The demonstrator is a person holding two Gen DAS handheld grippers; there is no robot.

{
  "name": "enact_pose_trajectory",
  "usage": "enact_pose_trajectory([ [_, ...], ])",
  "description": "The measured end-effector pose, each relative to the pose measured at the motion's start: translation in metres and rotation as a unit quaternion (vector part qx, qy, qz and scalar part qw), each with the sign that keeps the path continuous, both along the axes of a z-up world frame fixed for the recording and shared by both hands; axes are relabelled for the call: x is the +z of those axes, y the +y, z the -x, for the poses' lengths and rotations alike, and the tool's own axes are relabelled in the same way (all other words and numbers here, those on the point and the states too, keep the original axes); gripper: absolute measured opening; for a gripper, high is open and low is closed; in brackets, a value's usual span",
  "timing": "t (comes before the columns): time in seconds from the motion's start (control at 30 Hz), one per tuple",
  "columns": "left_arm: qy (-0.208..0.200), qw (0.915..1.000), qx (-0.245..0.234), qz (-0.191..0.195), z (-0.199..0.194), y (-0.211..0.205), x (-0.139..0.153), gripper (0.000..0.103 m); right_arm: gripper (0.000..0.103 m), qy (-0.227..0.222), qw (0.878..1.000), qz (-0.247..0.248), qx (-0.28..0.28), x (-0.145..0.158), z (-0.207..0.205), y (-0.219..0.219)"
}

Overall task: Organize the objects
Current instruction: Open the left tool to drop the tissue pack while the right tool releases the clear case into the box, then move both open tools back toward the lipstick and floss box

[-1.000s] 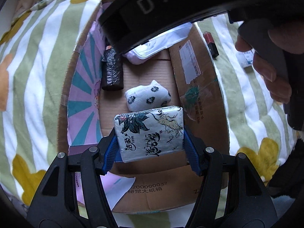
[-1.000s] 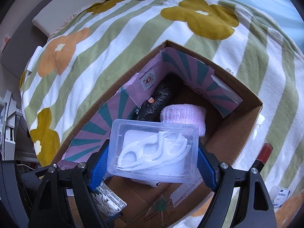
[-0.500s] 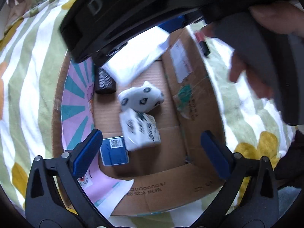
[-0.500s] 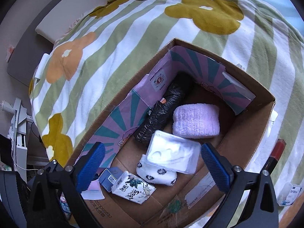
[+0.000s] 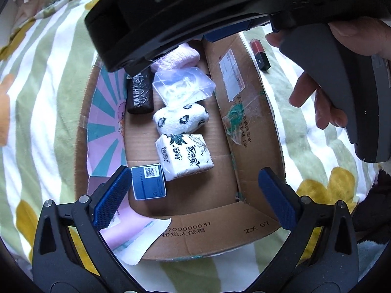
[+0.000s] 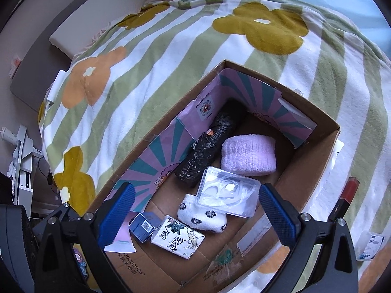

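An open cardboard box [image 5: 254,146] [image 6: 315,161] lies on a flowered blanket. In it lie a tissue pack [image 5: 184,155] [image 6: 177,243], a small blue box [image 5: 148,181] [image 6: 143,225], a white spotted towel roll [image 5: 180,119] [image 6: 201,213], a clear plastic case of floss picks [image 5: 183,86] [image 6: 228,191], a black roll [image 5: 139,92] [image 6: 207,144] and a pink towel roll [image 5: 178,56] [image 6: 248,157]. My left gripper [image 5: 195,195] is open and empty above the box's near end. My right gripper [image 6: 195,214] is open and empty above the box.
A red and black lipstick box [image 5: 260,53] [image 6: 343,201] lies on the blanket beside the box. A small white packet [image 6: 370,245] lies at the right. The right gripper body and hand [image 5: 325,92] fill the top of the left wrist view. A white pillow [image 6: 97,14] lies far back.
Both grippers opened. The tissue pack dropped from the left gripper into the box, and the clear case dropped from the right gripper onto the spotted towel roll. Both grippers rose slightly.
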State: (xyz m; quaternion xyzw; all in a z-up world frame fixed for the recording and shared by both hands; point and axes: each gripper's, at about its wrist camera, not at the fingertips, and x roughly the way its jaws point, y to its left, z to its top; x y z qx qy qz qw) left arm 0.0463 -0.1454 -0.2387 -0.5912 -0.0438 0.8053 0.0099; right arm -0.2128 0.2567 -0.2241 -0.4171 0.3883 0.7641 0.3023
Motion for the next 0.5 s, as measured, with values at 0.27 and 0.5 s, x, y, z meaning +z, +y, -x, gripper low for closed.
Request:
enact_pose_trajectory([
  [0.27,0.015,0.9998,-0.01,0.011,-0.022,-0.002,0.026,0.103,0.101,-0.007,1.0,-0.025,-0.013,0.045,-0.017,-0.02],
  [0.5,0.035,0.9987,-0.026,0.028,-0.031,0.014,0.069,0.103,0.101,-0.005,0.998,-0.048,-0.042,0.089,-0.05,-0.047],
])
